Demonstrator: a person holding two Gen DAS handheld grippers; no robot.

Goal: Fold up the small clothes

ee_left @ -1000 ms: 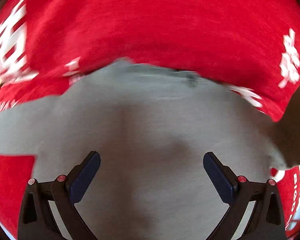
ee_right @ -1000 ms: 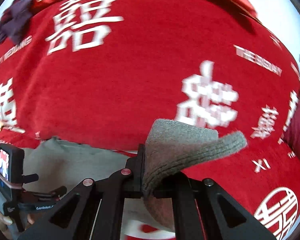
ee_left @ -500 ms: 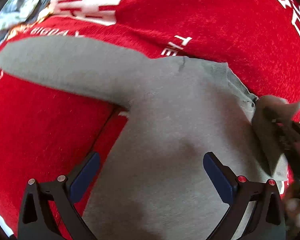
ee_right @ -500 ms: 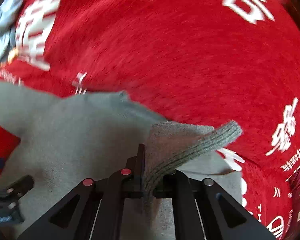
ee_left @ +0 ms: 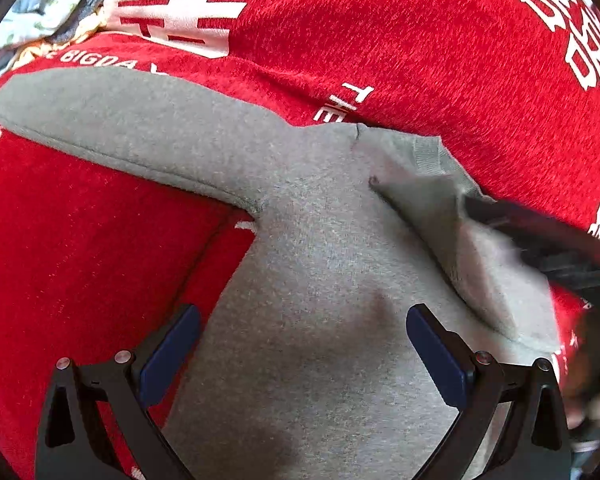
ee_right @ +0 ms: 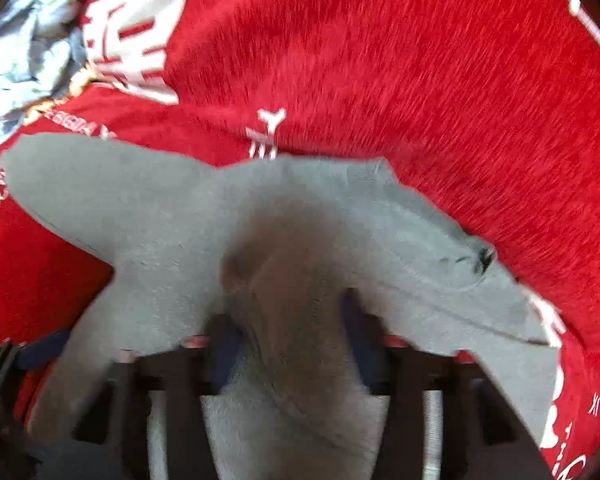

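A small grey sweatshirt [ee_left: 312, 264] lies on the red cloth; one sleeve [ee_left: 112, 120] stretches out to the left. The other sleeve [ee_left: 452, 224] is folded in across the body at the right. My left gripper [ee_left: 302, 348] is open and empty, hovering over the sweatshirt's body. In the right wrist view the sweatshirt [ee_right: 148, 216] fills the lower half. My right gripper [ee_right: 288, 320] has its jaws parted, with the folded sleeve [ee_right: 292, 280] lying loose between the blurred pads. The right gripper also shows as a dark blur in the left wrist view [ee_left: 548, 244].
A red plush cloth with white characters [ee_left: 440, 40] covers the surface. A crumpled pale grey-blue garment [ee_right: 24, 60] lies at the far left, also seen in the left wrist view [ee_left: 40, 12].
My right gripper carried the sleeve cuff over the sweatshirt's body, lowered it and opened its jaws. My left gripper shifted, so that the outstretched left sleeve came into view.
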